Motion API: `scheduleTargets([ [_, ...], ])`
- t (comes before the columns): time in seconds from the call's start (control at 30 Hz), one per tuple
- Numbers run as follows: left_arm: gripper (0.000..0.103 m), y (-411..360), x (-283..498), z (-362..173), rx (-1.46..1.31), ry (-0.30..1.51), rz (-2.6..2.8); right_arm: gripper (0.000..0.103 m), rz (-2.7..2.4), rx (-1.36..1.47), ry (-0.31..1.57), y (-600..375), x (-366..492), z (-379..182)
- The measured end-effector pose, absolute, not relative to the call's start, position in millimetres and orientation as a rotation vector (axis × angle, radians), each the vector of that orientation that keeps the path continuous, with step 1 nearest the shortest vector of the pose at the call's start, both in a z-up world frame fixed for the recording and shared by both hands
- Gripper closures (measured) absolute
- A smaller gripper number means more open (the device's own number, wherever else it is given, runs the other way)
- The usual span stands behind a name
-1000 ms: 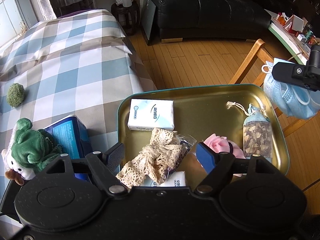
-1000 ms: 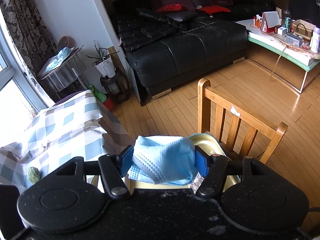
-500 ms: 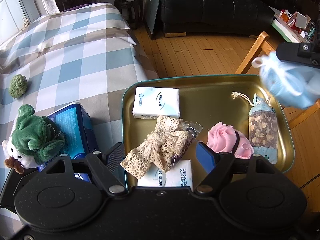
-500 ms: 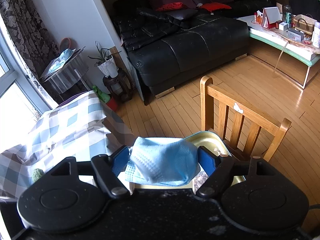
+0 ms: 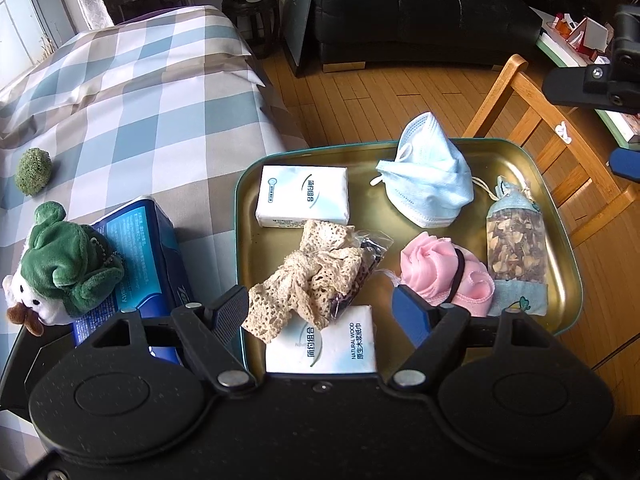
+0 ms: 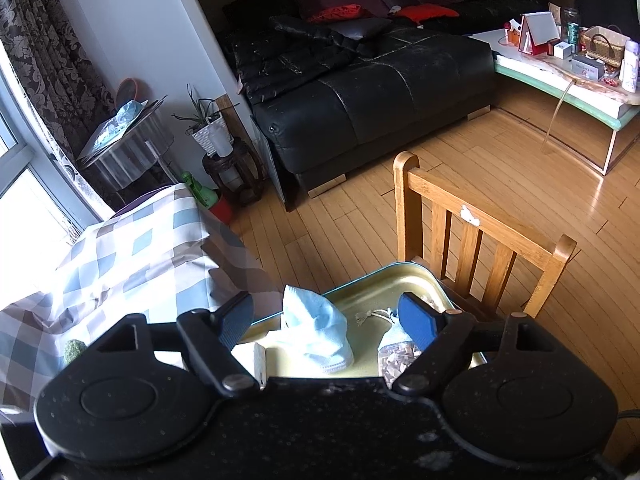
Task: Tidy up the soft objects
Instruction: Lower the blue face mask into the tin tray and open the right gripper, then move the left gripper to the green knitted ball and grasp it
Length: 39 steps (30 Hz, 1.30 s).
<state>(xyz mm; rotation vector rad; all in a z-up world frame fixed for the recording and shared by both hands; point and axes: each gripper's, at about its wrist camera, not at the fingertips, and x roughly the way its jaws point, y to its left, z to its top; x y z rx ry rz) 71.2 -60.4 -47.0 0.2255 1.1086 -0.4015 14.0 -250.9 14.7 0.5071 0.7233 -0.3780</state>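
Observation:
A light blue face mask [image 5: 428, 184] lies loose in the gold tray [image 5: 508, 156], at its far side. My right gripper [image 6: 328, 318] hangs above the mask [image 6: 316, 332]; its jaws are opening and nothing is between them. In the left wrist view it shows at the right edge [image 5: 588, 124]. My left gripper [image 5: 320, 306] is open over the tray's near side, above a beige lace cloth [image 5: 316, 276] without touching it. Also in the tray: a pink cloth [image 5: 440, 272], a sachet [image 5: 516, 248] and two tissue packs [image 5: 302, 196] [image 5: 332, 348].
On the checked tablecloth [image 5: 140, 100] left of the tray are a green frog plush [image 5: 64, 264], a blue tissue box [image 5: 136, 240] and a green ball [image 5: 34, 171]. A wooden chair [image 6: 480, 236] stands right behind the tray's far right corner. Beyond it is a black sofa [image 6: 380, 80].
The right gripper held the blue mask above the tray; its jaws have spread and the mask has dropped into the tray. The left gripper has stayed open over the lace cloth.

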Motion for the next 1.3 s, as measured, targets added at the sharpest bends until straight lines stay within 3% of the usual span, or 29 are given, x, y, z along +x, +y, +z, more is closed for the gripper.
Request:
scheduleTargets([
  [0.6,0.027,-10.1,40.8,-16.2,0.18,1.07,-0.402,0.023,-0.385,0.456,0.729,-234.4,3.4,9.9],
  [1.03,0.026,85.7,36.0,7.1,0.108,1.014,-0.276,0.02,-0.272,0.255,0.649,-163.8,-28.1,14.5],
  [1.3,0.022,154.5,77.8,15.1,0.061,0.972,-0.111,0.018,-0.142,0.184,0.653,-111.2,-49.6,6.2],
])
